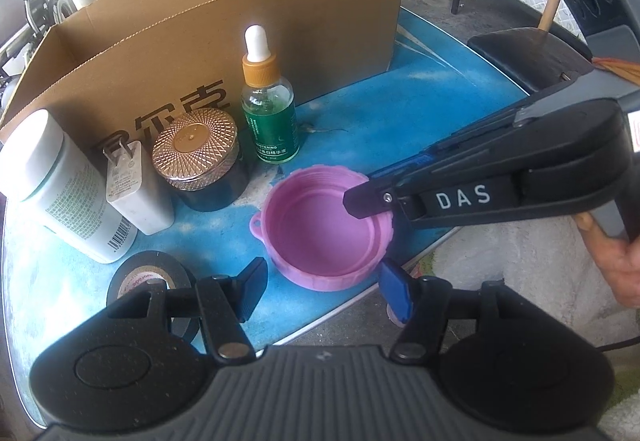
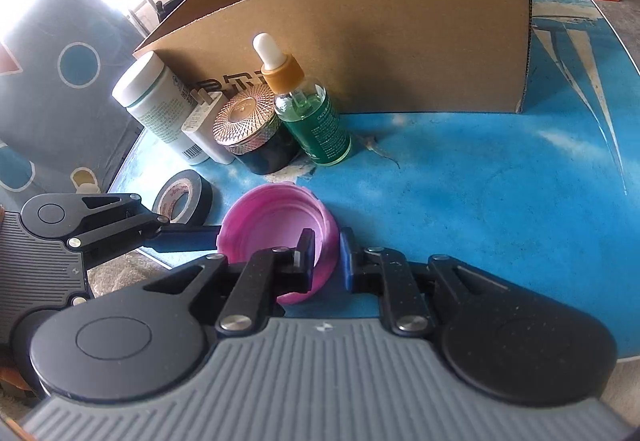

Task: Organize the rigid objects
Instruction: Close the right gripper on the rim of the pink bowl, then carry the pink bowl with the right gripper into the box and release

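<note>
A pink plastic lid (image 1: 324, 233) lies open side up near the front edge of the blue table (image 1: 400, 113). My right gripper (image 2: 326, 253) straddles the lid's (image 2: 276, 225) right rim, one finger inside and one outside, with a small gap left. In the left wrist view the right gripper (image 1: 368, 197) comes in from the right over the rim. My left gripper (image 1: 324, 291) is open just in front of the lid, touching nothing. Behind stand a green dropper bottle (image 1: 270, 113), a dark jar with a gold lid (image 1: 200, 161), a white charger plug (image 1: 134, 189) and a white bottle (image 1: 60, 189).
An open cardboard box (image 1: 224, 21) stands behind the row of objects. A roll of black tape (image 1: 150, 281) lies at the front left. A black chair (image 1: 528, 53) stands off the table's right side. The table edge runs just below the lid.
</note>
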`<move>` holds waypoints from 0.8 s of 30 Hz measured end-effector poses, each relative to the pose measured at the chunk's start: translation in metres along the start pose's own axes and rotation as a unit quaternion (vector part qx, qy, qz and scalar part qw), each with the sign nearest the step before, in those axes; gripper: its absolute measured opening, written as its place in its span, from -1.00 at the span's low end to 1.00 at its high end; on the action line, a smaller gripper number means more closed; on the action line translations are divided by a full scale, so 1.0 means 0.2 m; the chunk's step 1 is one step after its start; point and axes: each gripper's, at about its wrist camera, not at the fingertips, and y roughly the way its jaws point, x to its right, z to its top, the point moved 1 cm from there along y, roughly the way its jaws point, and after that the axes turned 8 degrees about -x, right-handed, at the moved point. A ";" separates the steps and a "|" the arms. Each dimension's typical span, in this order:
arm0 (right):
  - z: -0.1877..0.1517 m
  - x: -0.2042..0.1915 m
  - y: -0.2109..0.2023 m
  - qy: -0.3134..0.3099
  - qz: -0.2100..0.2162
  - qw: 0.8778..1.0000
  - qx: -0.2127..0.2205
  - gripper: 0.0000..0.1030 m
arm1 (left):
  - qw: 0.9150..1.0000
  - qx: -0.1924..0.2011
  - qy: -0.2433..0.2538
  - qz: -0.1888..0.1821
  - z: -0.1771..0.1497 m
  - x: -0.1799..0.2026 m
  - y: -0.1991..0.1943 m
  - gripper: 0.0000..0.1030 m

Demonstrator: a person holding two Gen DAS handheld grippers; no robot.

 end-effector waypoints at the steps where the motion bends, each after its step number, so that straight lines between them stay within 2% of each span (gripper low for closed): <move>1: 0.00 0.00 0.00 0.001 0.000 1.000 0.000 -0.75 | 1.000 0.000 0.001 0.000 0.00 0.00 0.00 0.23; 16: -0.01 -0.02 -0.02 0.004 -0.002 1.000 0.010 -0.74 | 1.000 0.004 0.009 0.015 0.01 0.02 -0.01 0.26; 24: -0.02 -0.12 -0.20 -0.013 -0.011 0.998 0.053 -0.74 | 0.998 0.048 0.018 0.027 0.00 0.04 -0.20 0.26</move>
